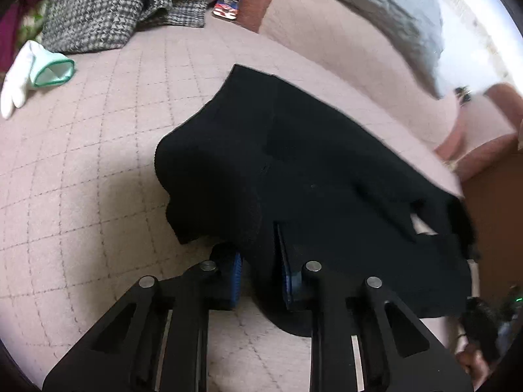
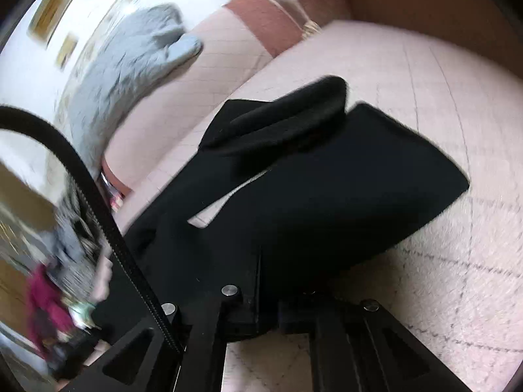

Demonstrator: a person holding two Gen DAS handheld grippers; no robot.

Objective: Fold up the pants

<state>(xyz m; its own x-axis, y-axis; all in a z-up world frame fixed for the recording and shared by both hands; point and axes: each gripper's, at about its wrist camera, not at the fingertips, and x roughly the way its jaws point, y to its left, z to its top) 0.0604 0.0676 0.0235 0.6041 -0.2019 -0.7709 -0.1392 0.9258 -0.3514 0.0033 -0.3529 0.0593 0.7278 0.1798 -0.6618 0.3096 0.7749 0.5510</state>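
Observation:
Black pants (image 1: 294, 176) lie partly folded on a pink quilted bed (image 1: 98, 170). My left gripper (image 1: 261, 261) is shut on a near fold of the pants; its blue pads (image 1: 237, 271) show on either side of the cloth. In the right wrist view the pants (image 2: 327, 196) spread ahead with a folded-over leg on top. My right gripper (image 2: 261, 297) is shut on the near edge of the pants; its fingertips are buried in the black cloth.
A houndstooth garment (image 1: 98, 13) and denim clothes are piled at the far left. A white rubber glove (image 1: 29, 72) lies on the bed. A grey blanket (image 1: 376, 9) and pink pillows (image 1: 327, 39) lie behind. A black cable (image 2: 98, 202) crosses the right wrist view.

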